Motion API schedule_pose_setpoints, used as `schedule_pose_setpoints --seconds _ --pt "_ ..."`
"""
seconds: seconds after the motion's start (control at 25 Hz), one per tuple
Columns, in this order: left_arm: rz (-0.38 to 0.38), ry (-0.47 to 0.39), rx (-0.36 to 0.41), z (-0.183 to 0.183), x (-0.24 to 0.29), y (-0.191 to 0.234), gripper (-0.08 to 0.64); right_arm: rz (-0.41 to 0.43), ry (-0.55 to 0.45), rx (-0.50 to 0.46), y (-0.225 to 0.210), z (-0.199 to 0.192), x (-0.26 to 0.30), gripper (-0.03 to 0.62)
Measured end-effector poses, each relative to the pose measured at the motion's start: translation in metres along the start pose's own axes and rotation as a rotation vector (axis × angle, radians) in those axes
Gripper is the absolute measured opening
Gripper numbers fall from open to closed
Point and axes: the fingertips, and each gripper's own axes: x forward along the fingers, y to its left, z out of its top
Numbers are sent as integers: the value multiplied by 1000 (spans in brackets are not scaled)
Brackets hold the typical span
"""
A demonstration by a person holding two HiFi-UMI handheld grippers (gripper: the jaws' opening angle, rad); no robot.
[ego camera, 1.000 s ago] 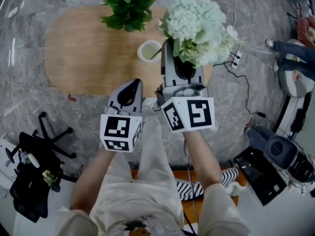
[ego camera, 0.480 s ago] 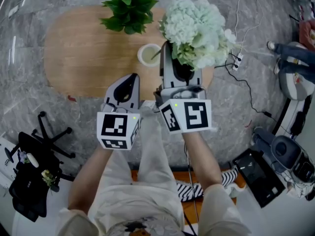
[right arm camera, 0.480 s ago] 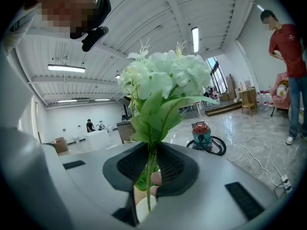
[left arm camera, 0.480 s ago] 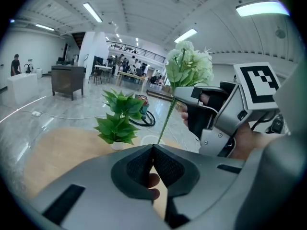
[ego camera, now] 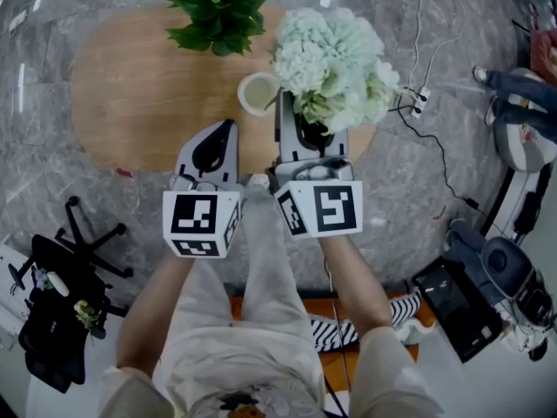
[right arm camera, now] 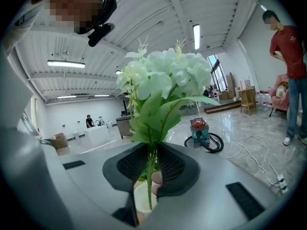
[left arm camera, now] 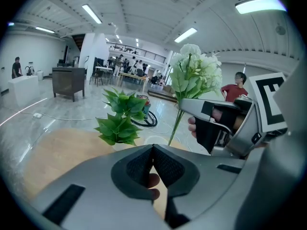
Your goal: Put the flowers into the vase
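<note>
The right gripper (right arm camera: 152,164) has its jaws clamped on the thin green stem (right arm camera: 150,178) of the flowers (ego camera: 331,55). It carries the bunch above the far right part of the wooden surface (ego camera: 139,94), with the blooms leaning away from the person. The vase (ego camera: 258,92) stands on that surface just to the left of the bunch. In the right gripper view its pale mouth shows directly under the stem end. I can't tell whether the tip has entered the opening yet.

To my eye the lowering is the step in hand. It will go best if the stem is brought upright over the middle of the mouth first and then let down slowly, so the tip doesn't catch the rim and tip the vase over. The jaws should part only once the stem is well inside, because the heavy head could pull the bunch over otherwise. The left gripper (ego camera: 218,142) hovers just beside, with its jaws together on nothing, and it could steady the vase if needed.

The flowers are a full, rounded cluster of white-green blooms with broad leaves beneath. They look top-heavy on that slim stem. A leafy green plant (ego camera: 218,11) stands just behind the vase.
</note>
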Motion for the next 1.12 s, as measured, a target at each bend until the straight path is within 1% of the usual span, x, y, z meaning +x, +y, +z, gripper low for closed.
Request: schedule_pose_setpoints --seconds 0.24,0.52,0.84,0.96,1.12 --pt "3 3 -6 -2 2 -1 5 -4 23 -2 -2 -10 -8 55" --pt "5 4 -9 -3 5 5 5 3 67 -28 0 -31 -9 57" --pt "-2 11 -10 -3 8 11 5 15 161 -56 3 -65 -7 57" --pt "-1 12 -10 -3 10 13 5 10 211 -72 4 -79 -4 69" --pt "-8 14 -9 -3 10 13 5 -6 250 -94 4 -90 -5 91"
